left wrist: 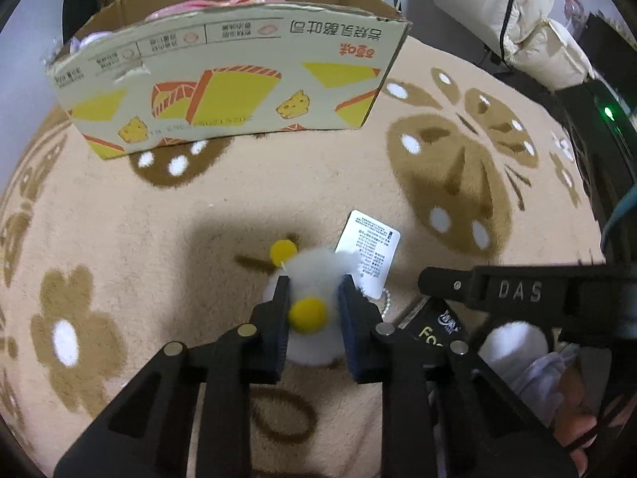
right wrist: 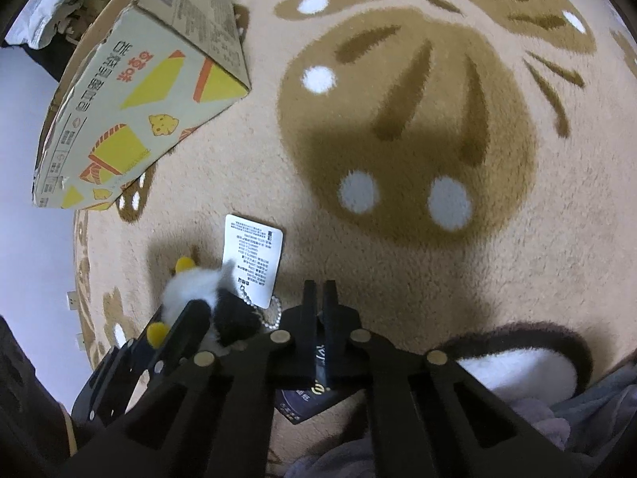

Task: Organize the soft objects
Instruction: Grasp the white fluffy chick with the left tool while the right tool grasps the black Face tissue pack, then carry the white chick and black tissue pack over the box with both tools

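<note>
A small white plush toy [left wrist: 314, 267] with yellow feet lies on the carpet, and my left gripper [left wrist: 314, 298] is shut on its body, pads pressing in from both sides. The right wrist view shows the plush toy [right wrist: 195, 283] with a black patch. A white paper tag [left wrist: 370, 255] and a bead chain [left wrist: 385, 302] hang off it. My right gripper [right wrist: 319, 290] is shut just right of the toy, over a black card [right wrist: 306, 402]; whether it pinches the card is unclear. An open cardboard box [left wrist: 239, 79] holding pink soft things stands behind.
A beige carpet with brown flowers [right wrist: 406, 119] covers the floor. A white fluffy item with a brown rim [right wrist: 517, 366] and grey cloth [right wrist: 597, 410] lie near right. A white padded jacket [left wrist: 497, 0] and a dark device with a green light [left wrist: 607, 113] stand far right.
</note>
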Demonstrator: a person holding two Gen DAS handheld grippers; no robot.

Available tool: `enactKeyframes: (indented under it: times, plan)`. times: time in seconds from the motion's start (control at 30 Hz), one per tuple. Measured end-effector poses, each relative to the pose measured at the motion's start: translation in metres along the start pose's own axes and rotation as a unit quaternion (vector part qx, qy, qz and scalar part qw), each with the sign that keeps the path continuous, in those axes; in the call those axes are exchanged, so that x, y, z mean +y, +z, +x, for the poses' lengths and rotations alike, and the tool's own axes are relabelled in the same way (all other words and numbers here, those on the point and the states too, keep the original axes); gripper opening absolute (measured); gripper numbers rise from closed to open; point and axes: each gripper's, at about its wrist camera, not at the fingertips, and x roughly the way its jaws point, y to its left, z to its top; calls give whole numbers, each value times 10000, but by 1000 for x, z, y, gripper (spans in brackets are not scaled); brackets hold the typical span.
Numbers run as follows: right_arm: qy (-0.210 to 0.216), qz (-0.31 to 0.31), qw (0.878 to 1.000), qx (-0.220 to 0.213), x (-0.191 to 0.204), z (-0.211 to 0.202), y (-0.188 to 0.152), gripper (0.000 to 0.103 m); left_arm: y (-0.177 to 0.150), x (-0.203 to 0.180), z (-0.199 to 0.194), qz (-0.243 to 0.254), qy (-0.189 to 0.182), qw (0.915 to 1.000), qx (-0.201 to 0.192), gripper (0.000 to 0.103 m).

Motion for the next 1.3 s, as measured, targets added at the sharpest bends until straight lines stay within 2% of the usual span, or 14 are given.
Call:
enactKeyframes:
  times: [0.03,0.07,0.13,0.17,0.2,0.33,0.47,0.6,0.77,0.83,0.87,0.97,1.1,1.3]
  plan:
    - [2,19,10000,-3,-1,-1,0,8,-1,-2,-1,57,70,10000,-23,20]
    - [-4,0,10000,-6,-1,-2,-1,13,-1,-3,-2,97,138,9998,-42,11]
    - [-55,-123,9999,-35,0,-6,-7,34,-2,-2,-6,117,223,9997,-75,11]
    - [-76,-176,9998,-44,2,-8,-9,52,-3,0,-8,92,221,9997,-83,11]
    - [-76,-208,9997,-40,3,-9,-10,58,-4,2,-10,80,276,9995,-105,11]
    - [-90,-235,9995,170,6,-4,-17,61,-6,12,-14,-84,285,9995,-80,10]
    - [-156,-150,9992,345,1,-1,-23,67,-7,22,-20,-159,634,9978,-134,9]
    - [-207,-18,9980,591,-4,5,-27,79,-9,32,-29,-308,816,9960,-218,9]
    - [-468,-358,9963,622,7,9,-32,78,-10,43,-38,-476,953,9937,-335,9]
    - [-468,-347,9965,595,9,10,-33,75,-10,47,-41,-561,975,9929,-373,9]
    - [-405,-305,9970,587,9,10,-33,70,-9,49,-42,-596,985,9926,-391,9]
    - [-305,-118,9981,531,5,9,-32,67,-8,55,-45,-728,1004,9913,-439,9]
    - [-193,-73,9996,184,7,5,-28,58,-6,63,-53,-838,1097,9889,-551,9]
    - [-50,-406,9987,-305,23,1,-19,54,-2,75,-68,-893,1336,9834,-840,9]
